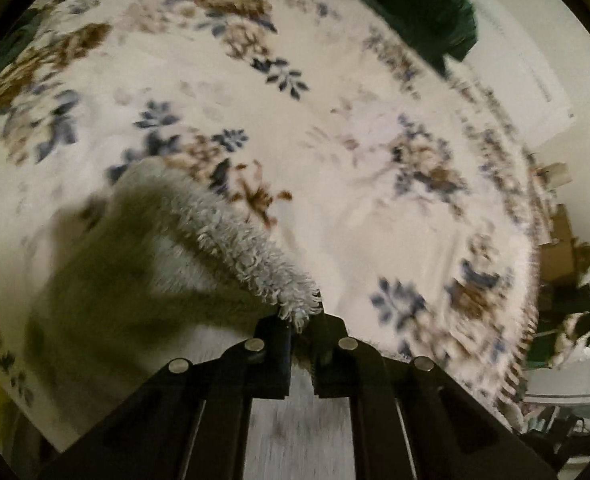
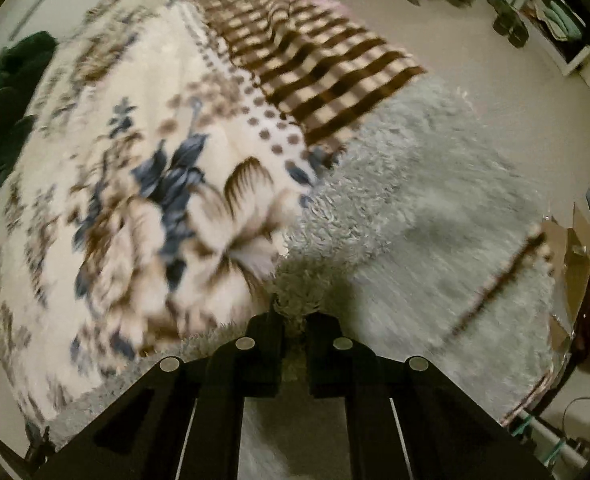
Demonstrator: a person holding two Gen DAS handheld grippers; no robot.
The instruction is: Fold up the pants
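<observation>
Pants [image 1: 231,240], grey shaggy fleece: soft, limp, light but bulky, best taken at hem edges; left gripper [image 1: 301,330] and right gripper [image 2: 293,322] each pinch a fleece edge between closed fingers, garment draped over the floral-blanketed bed [image 1: 335,120], with open blanket beyond and floor past its edge.

A home bedroom, by the look of it. A floral fleece blanket [image 2: 143,184] covers the bed, a brown checked blanket [image 2: 315,64] lies at its far end, and cardboard boxes [image 1: 563,240] clutter the pale floor [image 2: 495,92].
</observation>
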